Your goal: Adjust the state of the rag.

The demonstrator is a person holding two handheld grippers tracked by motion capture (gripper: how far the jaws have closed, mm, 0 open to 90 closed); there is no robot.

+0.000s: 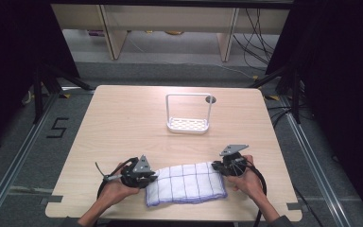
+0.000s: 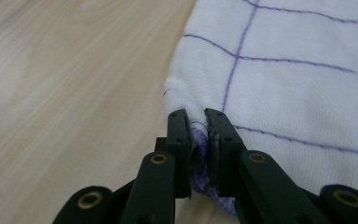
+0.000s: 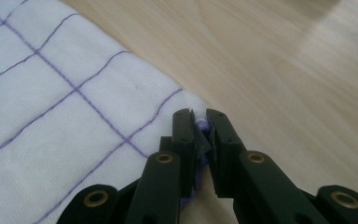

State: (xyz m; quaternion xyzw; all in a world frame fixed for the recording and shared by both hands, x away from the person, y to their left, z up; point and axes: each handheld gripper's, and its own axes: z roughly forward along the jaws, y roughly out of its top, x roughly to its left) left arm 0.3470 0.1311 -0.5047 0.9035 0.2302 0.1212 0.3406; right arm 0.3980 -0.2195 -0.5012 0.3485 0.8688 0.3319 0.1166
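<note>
Cloth: white dishcloth [image 1: 185, 183] with purple grid lines, flat at the desk's [image 1: 123, 123] 6 o'clock edge.
Left tongs [image 2: 196, 135]: pinched tight on the cloth's 9 o'clock hem.
Right tongs [image 3: 199, 133]: clamped on its 3 o'clock corner.
Rack: white wire rack [image 1: 189, 113], 12 o'clock of the cloth, well apart.

A single sign can be read: a black figure "5" [image 1: 57, 127], marked on the grey floor [image 1: 23, 156] just beside the left edge of the table [image 1: 123, 123], level with the table's far half. No other words, labels, brand marks or numbers are legible on anything else in the high view or in the two gripper views.
</note>
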